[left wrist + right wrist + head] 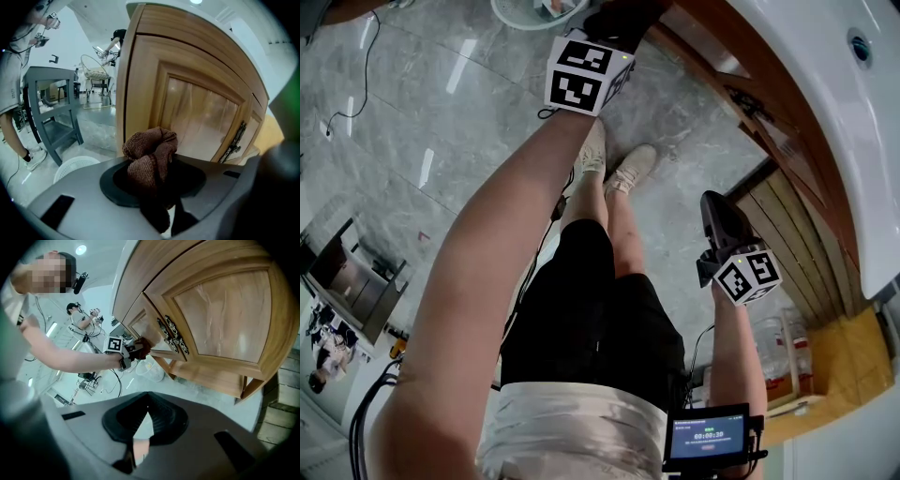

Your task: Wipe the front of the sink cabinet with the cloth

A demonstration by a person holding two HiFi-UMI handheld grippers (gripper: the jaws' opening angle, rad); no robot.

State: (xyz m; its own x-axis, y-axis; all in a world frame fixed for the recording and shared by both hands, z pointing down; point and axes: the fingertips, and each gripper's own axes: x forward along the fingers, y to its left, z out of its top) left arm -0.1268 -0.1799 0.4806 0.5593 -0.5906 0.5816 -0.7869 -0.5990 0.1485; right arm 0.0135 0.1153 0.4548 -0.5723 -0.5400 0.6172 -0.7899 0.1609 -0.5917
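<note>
A bunched brown cloth [150, 152] fills the jaws of my left gripper [619, 26], which is shut on it. Right in front of it stands the wooden sink cabinet door [201, 110] with its dark metal handles [234, 138]. In the right gripper view the left gripper [137, 348] holds the cloth [143, 347] against the cabinet front [220, 310] beside the ornate handles [171, 336]. My right gripper [719, 211] hangs lower and further back, away from the cabinet; its jaws [143, 404] meet at the tips with nothing between them. The white sink [834, 112] sits on top.
A white plastic basket [75, 166] stands on the marble floor near the cabinet's left corner. A grey chair [51, 108] and a person [14, 70] are further off. Bottles [773, 352] sit beside the cabinet at the right. Cables [356, 84] trail on the floor.
</note>
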